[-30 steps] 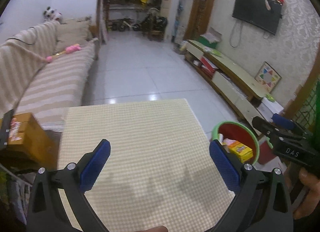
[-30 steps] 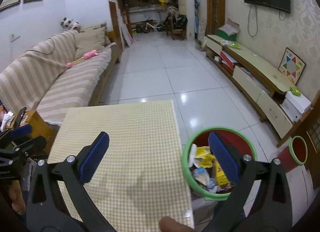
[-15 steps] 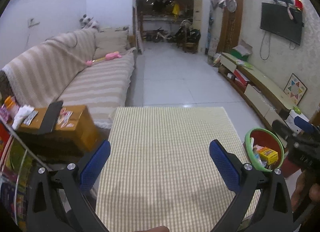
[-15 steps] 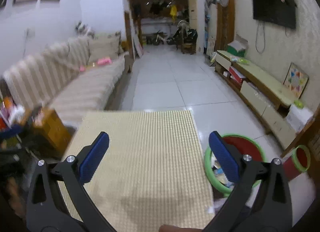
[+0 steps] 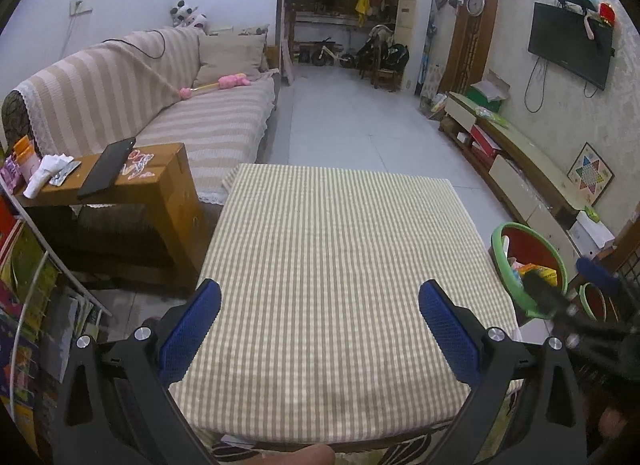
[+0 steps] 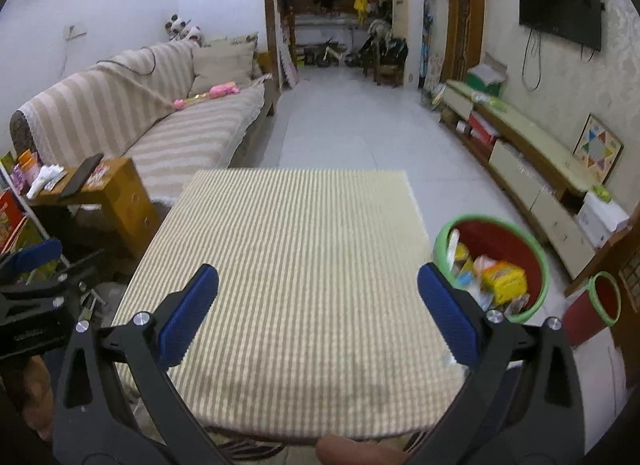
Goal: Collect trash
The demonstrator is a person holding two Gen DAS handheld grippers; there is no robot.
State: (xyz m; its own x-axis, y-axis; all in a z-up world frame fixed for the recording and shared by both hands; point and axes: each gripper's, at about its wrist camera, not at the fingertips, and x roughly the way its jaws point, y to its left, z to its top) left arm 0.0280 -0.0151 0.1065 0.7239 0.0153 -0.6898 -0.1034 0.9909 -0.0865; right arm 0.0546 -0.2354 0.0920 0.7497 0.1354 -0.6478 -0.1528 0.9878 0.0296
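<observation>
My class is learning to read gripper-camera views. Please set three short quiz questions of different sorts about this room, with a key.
1. True or false: the left gripper holds a piece of trash.
2. Multiple choice: the bin with the green rim stands (A) on the sofa, (B) on the floor right of the table, (C) on the table.
3. Fill in: the yellow packet lies inside the ____.

Key: 1 false, both the left and the right gripper have open, empty jaws; 2 B; 3 bin.
</observation>
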